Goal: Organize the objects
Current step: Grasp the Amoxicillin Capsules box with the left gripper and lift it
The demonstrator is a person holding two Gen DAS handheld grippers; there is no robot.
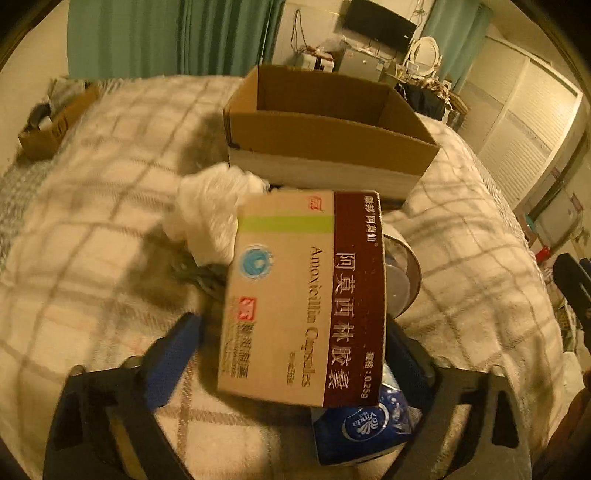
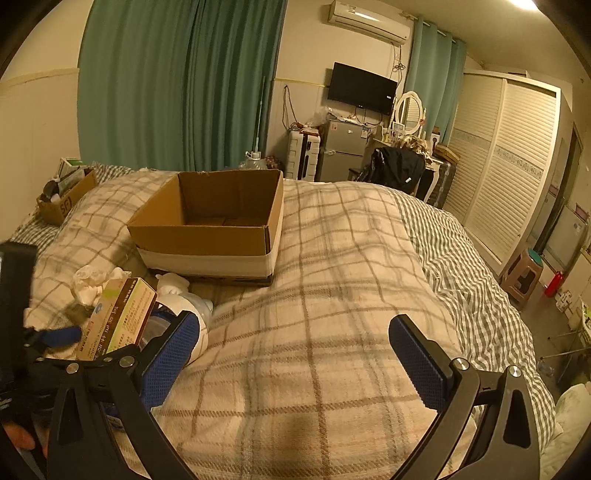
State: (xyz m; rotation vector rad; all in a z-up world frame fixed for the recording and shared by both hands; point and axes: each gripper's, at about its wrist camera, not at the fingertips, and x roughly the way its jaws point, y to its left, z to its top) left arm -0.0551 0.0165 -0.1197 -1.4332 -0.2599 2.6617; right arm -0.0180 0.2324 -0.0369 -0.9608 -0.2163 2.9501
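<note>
While the left gripper [image 1: 291,354] pinches the light, crushable beige-and-maroon cardboard medicine box [image 1: 303,295] by its long edges, the right gripper [image 2: 295,354] gapes wide, holding nothing.

You are working under warm, yellowish indoor light, dim overall. In the right wrist view a ceiling lamp [image 2: 524,3] burns out to white at the top right, and the wardrobe doors [image 2: 506,155] beneath it are the brightest surface. Soft shadows fall across the plaid blanket [image 2: 332,295], darkest at lower centre. In the left wrist view, motion blur smears the medicine box [image 1: 295,295] lettering and the crumpled tissue [image 1: 210,210] in the middle of the frame; a grey shadow sits left of the cardboard box [image 1: 325,133]. Both views show strong fisheye bending, with black vignetted corners and curved curtains [image 2: 177,81] near the top edge.
</note>
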